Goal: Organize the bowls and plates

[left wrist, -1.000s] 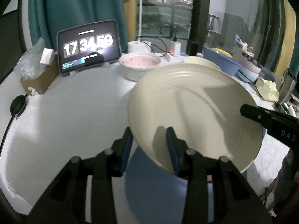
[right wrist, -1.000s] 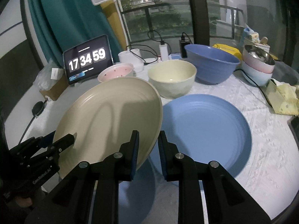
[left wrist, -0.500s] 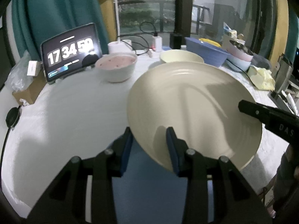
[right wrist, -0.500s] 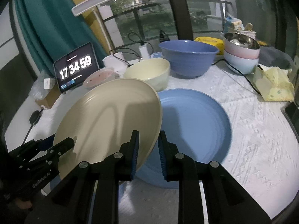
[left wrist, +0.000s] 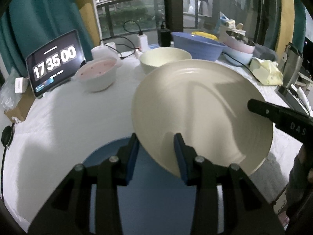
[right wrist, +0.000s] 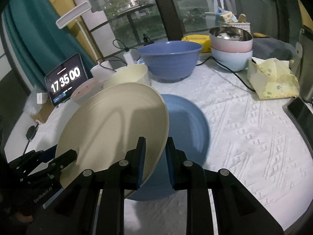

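Note:
A large cream plate (left wrist: 201, 109) is held in the air, tilted, above a blue plate (right wrist: 187, 121) that lies on the white tablecloth. My left gripper (left wrist: 155, 154) is shut on the cream plate's near rim. My right gripper (right wrist: 154, 162) is shut on the opposite rim of the cream plate (right wrist: 113, 125). The blue plate also shows under my left gripper (left wrist: 109, 152). Behind stand a cream bowl (left wrist: 165, 58), a pink bowl (left wrist: 96, 74) and a big blue bowl (right wrist: 170, 58).
A tablet clock (left wrist: 53, 62) stands at the back left beside a cardboard box (left wrist: 16, 105). Stacked pink and pale blue bowls (right wrist: 231, 47) and a yellow paper bag (right wrist: 272, 80) sit at the right. Cables (right wrist: 230, 70) run across the back.
Both grippers have carried the cream plate up and over the blue plate, which now lies beneath it. The views have risen and tilted; the clock changed to 17:35:00.

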A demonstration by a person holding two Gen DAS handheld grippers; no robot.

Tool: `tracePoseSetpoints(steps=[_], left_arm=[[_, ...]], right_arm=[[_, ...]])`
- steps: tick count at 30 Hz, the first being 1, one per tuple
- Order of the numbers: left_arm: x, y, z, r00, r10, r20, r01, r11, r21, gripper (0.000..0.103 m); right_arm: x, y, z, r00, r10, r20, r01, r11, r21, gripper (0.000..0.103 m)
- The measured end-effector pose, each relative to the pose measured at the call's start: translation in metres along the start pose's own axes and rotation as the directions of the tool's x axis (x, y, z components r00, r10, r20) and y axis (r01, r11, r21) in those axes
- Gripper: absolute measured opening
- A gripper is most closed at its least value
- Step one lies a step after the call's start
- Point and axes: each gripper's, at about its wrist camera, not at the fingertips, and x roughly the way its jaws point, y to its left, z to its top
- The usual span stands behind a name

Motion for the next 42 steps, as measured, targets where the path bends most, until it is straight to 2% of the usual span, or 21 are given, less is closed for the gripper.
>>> tracePoseSetpoints(steps=[21,29,37,39,40,42], left_arm=[[0.038,-0.039,0.013,0.997,-0.021,-0.079,0.026,0.998,0.056,0.038],[0.045,-0.036,0.013,0.993,-0.024,-0.114,0.029,0.999,0.044,0.039],[0.041,-0.032,0.012,0.994,-0.022,-0.104,0.027,0.999,0.043,0.039],[0.038,-0.029,0.011,0.995,-0.025,-0.1,0.029,0.999,0.038,0.042],[0.037,-0.028,0.011,0.995,-0.027,-0.096,0.031,0.999,0.032,0.047],[0.034,-0.024,0.011,0.995,-0.032,-0.09,0.034,0.999,0.018,0.047]], right_arm=[[0.017,-0.047,0.006,0.999,-0.024,-0.023,0.025,0.998,0.066,0.022],[0.02,-0.047,0.009,0.999,-0.021,-0.03,0.023,0.997,0.07,0.022],[0.022,-0.037,0.006,0.997,-0.066,-0.037,0.068,0.997,0.034,0.023],[0.02,-0.035,0.005,0.996,-0.08,-0.034,0.081,0.996,0.03,0.023],[0.019,-0.035,0.005,0.996,-0.087,-0.032,0.088,0.996,0.027,0.023],[0.017,-0.032,0.005,0.993,-0.113,-0.026,0.114,0.993,0.017,0.025]])
